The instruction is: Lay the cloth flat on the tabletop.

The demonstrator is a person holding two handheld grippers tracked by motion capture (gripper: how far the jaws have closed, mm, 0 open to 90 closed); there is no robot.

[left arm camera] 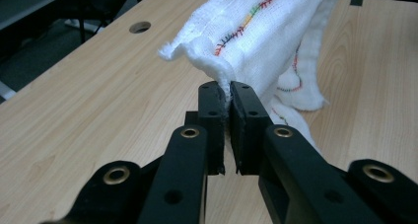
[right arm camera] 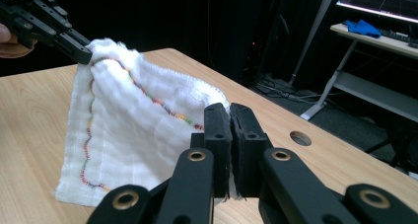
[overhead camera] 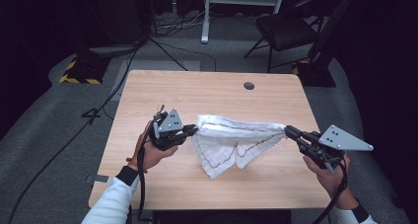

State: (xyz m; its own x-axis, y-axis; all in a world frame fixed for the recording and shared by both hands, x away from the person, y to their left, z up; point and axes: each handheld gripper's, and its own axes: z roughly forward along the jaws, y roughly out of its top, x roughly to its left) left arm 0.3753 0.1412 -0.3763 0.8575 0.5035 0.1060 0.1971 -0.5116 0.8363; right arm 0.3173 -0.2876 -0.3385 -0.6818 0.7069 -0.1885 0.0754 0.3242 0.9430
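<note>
A white cloth (overhead camera: 231, 137) with coloured wavy stitching hangs stretched between my two grippers over the wooden table (overhead camera: 162, 93), its lower folds resting on the tabletop. My left gripper (overhead camera: 193, 130) is shut on the cloth's left corner; in the left gripper view the jaws pinch the cloth (left arm camera: 256, 31) at the gripper's tip (left arm camera: 229, 92). My right gripper (overhead camera: 288, 130) is shut on the opposite corner; in the right gripper view the cloth (right arm camera: 133, 130) disappears between the jaws at the right gripper (right arm camera: 229, 116), and the left gripper (right arm camera: 81, 51) shows at the upper left.
A round cable hole (overhead camera: 249, 85) sits in the table near its far edge. Beyond the table stand a dark chair (overhead camera: 286, 29) and a white desk frame (overhead camera: 207, 14), with cables (overhead camera: 98, 105) on the grey floor.
</note>
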